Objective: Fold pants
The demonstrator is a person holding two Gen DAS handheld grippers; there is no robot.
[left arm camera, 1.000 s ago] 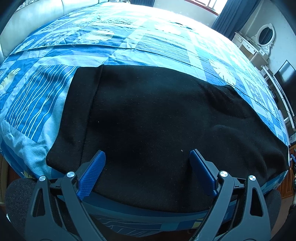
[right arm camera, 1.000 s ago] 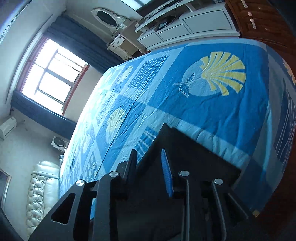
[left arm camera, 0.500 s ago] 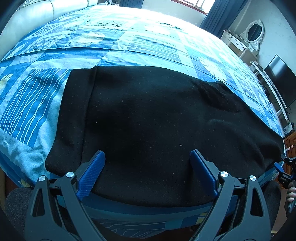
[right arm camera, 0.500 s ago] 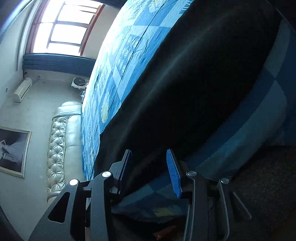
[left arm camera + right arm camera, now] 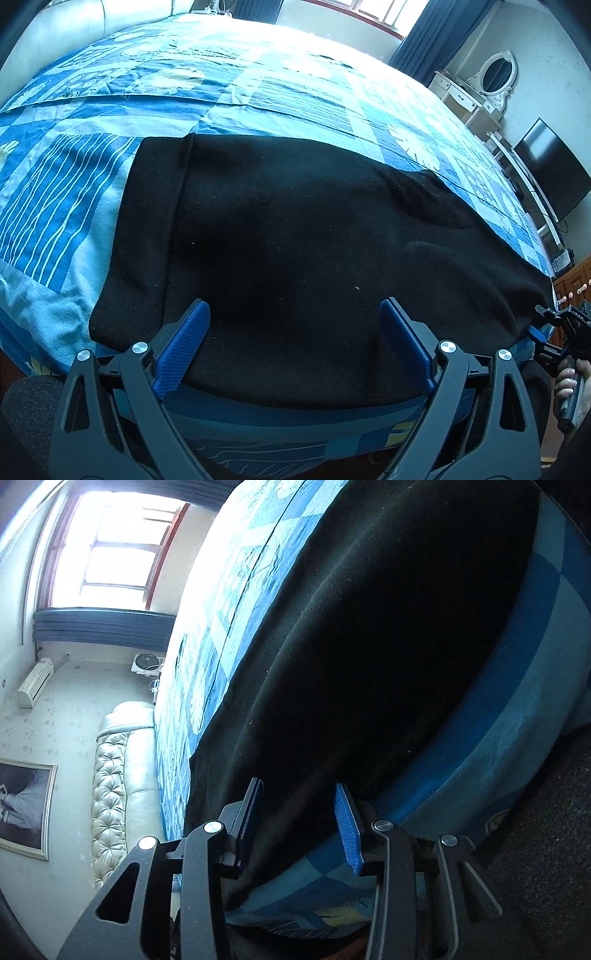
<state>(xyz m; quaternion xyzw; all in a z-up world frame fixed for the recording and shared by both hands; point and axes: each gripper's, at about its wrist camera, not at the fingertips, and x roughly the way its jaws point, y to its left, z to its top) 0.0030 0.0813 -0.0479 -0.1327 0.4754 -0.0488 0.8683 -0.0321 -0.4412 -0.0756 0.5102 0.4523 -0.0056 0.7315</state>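
Nearby, television [image 5: 550, 168], dresser mirror [image 5: 495, 75], tufted headboard [image 5: 118, 775], window [image 5: 110, 550].

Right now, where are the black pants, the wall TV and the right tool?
black pants [image 5: 295, 236]: left wrist view, middle of the fabric.
wall TV [image 5: 550, 166]: left wrist view, screen centre.
right tool [image 5: 299, 823]: right wrist view, between its closing fingertips, around the pants' edge.

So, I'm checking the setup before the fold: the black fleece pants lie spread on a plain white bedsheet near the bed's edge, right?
Not quite. The black fleece pants lie on a blue patchwork bedspread, not a plain white sheet, as the left wrist view shows. They do lie near the bed's edge.
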